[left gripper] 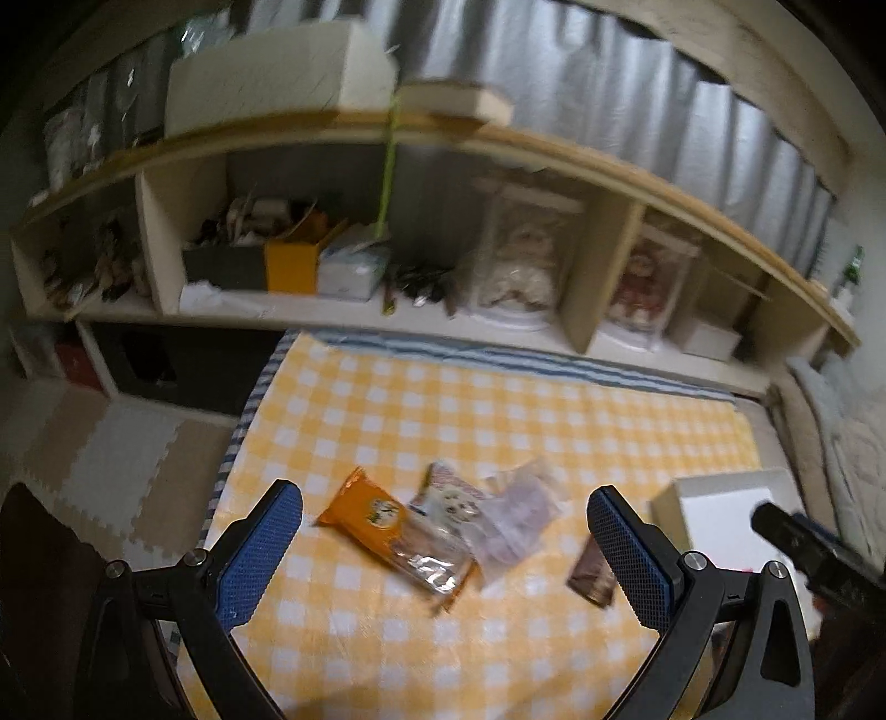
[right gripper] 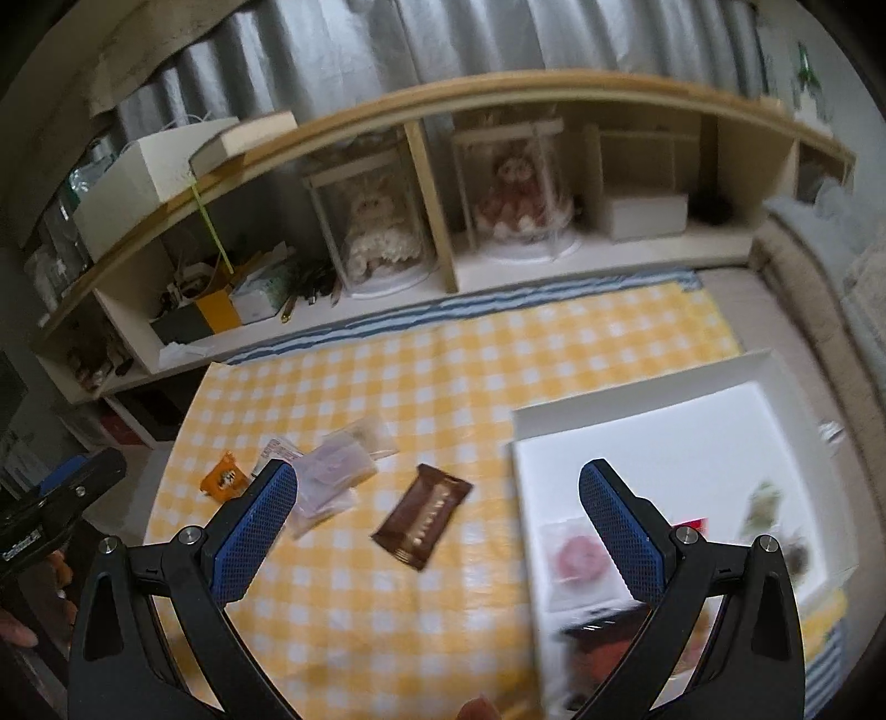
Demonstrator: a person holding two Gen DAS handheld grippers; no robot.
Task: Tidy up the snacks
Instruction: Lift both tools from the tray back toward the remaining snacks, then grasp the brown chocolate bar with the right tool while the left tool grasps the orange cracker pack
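Below, between the gaping right hand-held gripper [right gripper: 437, 520] fingers — empty — lies a brown snack packet [right gripper: 423, 517].

Likely home bedroom: shelf [right gripper: 554, 266] with dolls [right gripper: 518, 202], curtain [right gripper: 387, 50].

txt: none legible | brown packet [right gripper: 423, 515] gold print + orange packet [left gripper: 368, 512] logo: too blurred
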